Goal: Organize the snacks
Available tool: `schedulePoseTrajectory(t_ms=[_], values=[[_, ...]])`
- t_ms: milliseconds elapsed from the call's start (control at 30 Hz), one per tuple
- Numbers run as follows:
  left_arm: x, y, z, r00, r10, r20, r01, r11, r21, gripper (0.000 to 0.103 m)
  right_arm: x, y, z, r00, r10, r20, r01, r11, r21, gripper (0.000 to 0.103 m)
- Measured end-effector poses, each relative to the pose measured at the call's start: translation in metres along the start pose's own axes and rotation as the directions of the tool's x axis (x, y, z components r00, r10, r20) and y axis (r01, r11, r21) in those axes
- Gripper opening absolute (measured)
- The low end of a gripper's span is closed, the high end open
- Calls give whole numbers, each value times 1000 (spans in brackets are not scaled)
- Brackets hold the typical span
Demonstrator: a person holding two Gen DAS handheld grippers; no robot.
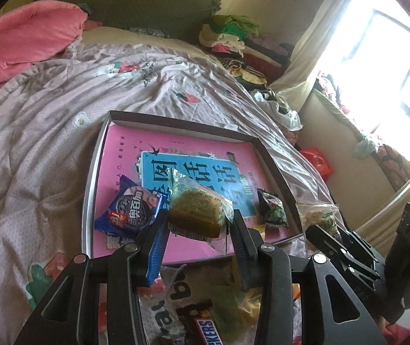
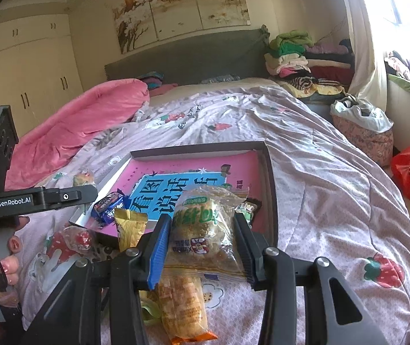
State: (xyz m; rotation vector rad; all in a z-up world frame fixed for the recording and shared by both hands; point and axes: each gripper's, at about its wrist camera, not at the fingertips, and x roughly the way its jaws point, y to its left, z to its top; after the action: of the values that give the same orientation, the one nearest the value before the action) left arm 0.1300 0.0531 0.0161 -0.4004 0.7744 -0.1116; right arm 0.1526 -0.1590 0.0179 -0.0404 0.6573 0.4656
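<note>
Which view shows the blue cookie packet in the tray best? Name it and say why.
The left wrist view. There the blue cookie packet lies large and nearly whole on the pink book in the tray, its label readable. In the right wrist view the packet is smaller, at the tray's near corner, partly hidden behind a gold packet.

Snickers bar cut off by bottom edge.

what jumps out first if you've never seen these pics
A shallow box lined with a pink book cover lies on the flowered quilt, with a blue cookie pack already in it. Each gripper is shut on a clear-wrapped pastry: the left gripper over the box, the right gripper at its near edge.
</note>
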Motion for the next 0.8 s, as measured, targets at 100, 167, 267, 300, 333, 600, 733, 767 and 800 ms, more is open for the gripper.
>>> schedulePoseTrajectory(t_ms=[100, 167, 267, 300, 333, 600, 733, 767, 800], values=[[5, 6, 1, 1000, -26, -14, 26, 1000, -16, 43, 5, 3, 3, 1000, -5, -12, 5, 1000, 7, 44], [9, 9, 2, 999, -32, -23, 32, 999, -22, 43, 9, 5, 6, 1000, -8, -19, 9, 1000, 10, 44], [16, 11, 4, 999, -39, -36, 38, 999, -12, 43, 14, 9, 9, 999, -19, -26, 19, 1000, 11, 44], [18, 11, 5, 998, -44, -40, 44, 999, -10, 43, 16, 10, 11, 999, -22, -30, 23, 1000, 13, 44], [19, 11, 5, 998, -48, -43, 47, 999, -9, 43, 19, 11, 12, 999, -24, -36, 25, 1000, 15, 44], [30, 15, 7, 997, -54, -62, 54, 999, -7, 43, 34, 12, 17, 997, -48, -61, 50, 998, 24, 44], [34, 16, 9, 996, -58, -69, 58, 998, -6, 43, 40, 8, 19, 995, -61, -75, 64, 997, 35, 44], [36, 16, 9, 996, -59, -70, 59, 998, -9, 43, 41, 7, 20, 995, -63, -78, 66, 997, 38, 44], [37, 16, 8, 995, -64, -72, 64, 998, -9, 43, 42, 6, 20, 995, -67, -80, 70, 997, 41, 44]])
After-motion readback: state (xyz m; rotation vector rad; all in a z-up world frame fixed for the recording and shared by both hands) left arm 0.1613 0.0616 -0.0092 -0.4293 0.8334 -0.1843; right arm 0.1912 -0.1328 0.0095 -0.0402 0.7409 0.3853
